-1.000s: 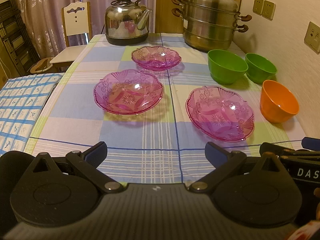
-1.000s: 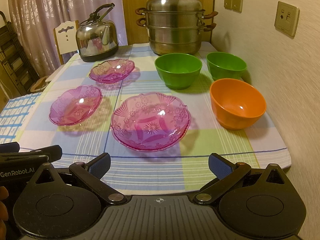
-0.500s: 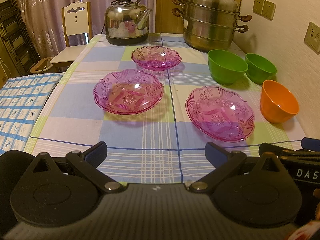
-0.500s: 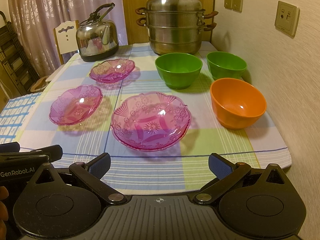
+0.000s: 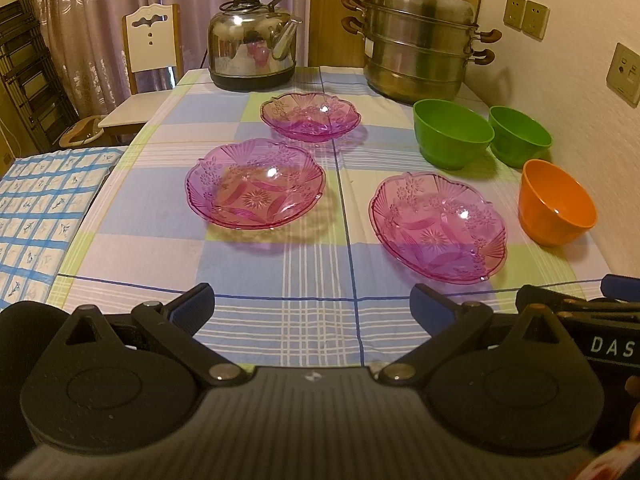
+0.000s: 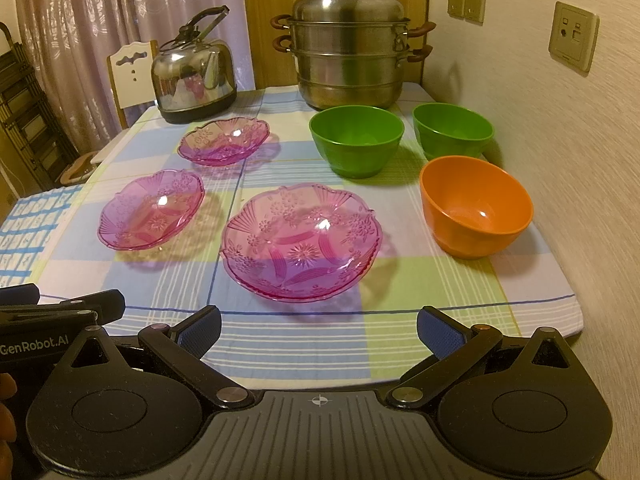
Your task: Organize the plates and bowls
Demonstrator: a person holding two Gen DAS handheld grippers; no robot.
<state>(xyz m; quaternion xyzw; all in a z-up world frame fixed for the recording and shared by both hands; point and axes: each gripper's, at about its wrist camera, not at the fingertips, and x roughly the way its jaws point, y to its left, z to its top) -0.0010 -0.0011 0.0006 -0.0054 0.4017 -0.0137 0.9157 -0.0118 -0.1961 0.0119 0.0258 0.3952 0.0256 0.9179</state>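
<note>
Grippers both idle at near table edge: left gripper (image 5: 312,304) has jaws spread wide, nothing between them; right gripper (image 6: 318,330) same, wide apart and empty, side by side with the left one, each visible at the edge of the other's view. Table (image 5: 280,332) has a checked cloth. Three pink glass plates sit apart from each other: near plate (image 6: 300,242) straight ahead of the right gripper, middle plate (image 5: 256,184) ahead of the left gripper, far plate (image 5: 310,116) just in front of the kettle (image 5: 254,56). Bowls line the wall side: orange bowl (image 6: 476,206) nearest, just right of the near plate, not touching it; small green bowl (image 6: 452,130) behind it by the wall; large green bowl (image 6: 356,140) to its left, close beside it, can't tell if rims touch. All bowls upright, nothing stacked. Steel steamer pot (image 6: 348,52) at back of table behind the green bowls. Chair (image 5: 150,46) beyond the far-left corner.
</note>
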